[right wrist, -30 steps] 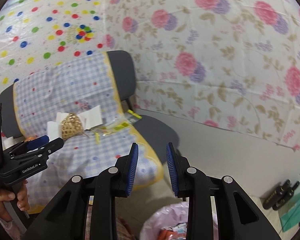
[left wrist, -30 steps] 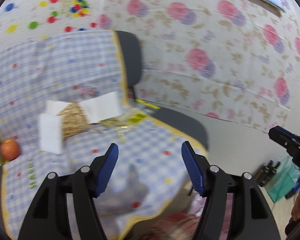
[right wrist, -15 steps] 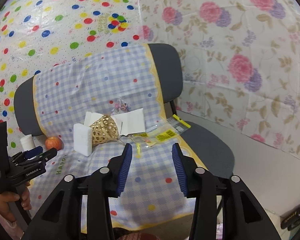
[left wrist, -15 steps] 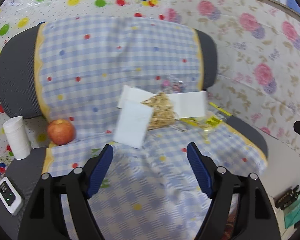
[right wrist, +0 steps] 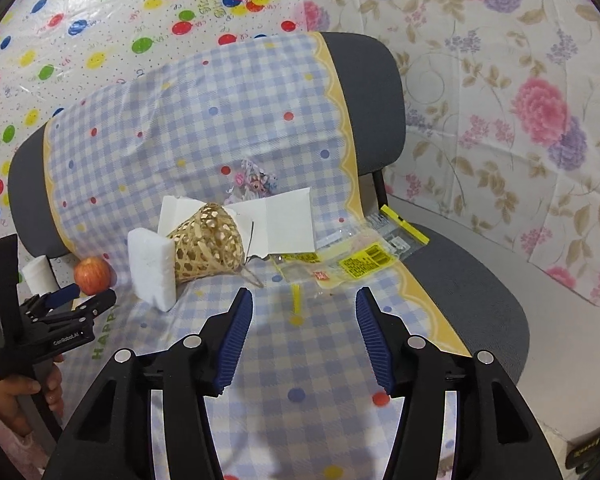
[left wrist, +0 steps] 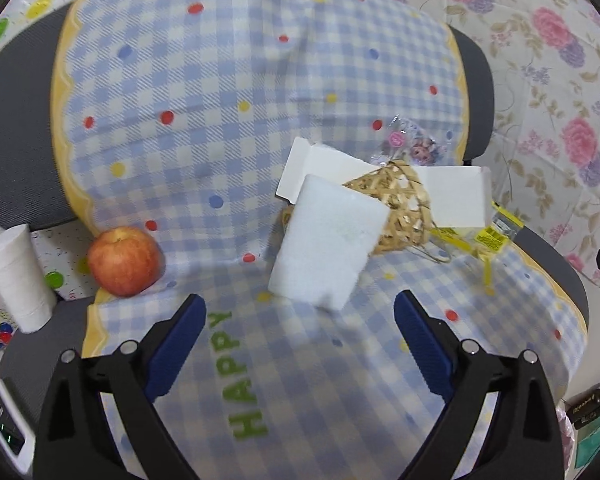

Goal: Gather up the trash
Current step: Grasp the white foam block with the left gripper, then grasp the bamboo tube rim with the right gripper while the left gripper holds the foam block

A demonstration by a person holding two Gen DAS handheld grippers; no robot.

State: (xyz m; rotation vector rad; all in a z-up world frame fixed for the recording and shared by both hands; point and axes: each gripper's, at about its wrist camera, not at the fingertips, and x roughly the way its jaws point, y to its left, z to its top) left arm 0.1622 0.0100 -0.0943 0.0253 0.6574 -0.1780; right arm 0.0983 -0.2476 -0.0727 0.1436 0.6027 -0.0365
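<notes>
The white foam block (left wrist: 324,240) hides the lower left part of the woven bamboo basket (left wrist: 400,208), and the basket in turn covers the middle of the folded white cardboard (left wrist: 452,196) behind it. The print on the small clear wrapper (left wrist: 412,146) against the chair back is too blurred to read. The yellow-labelled plastic bag (right wrist: 352,260) carries text too small to tell. At the lower left edge, a white device (left wrist: 4,428) is cut off. A dark object (left wrist: 590,402) at the lower right edge is cropped and unclear.
</notes>
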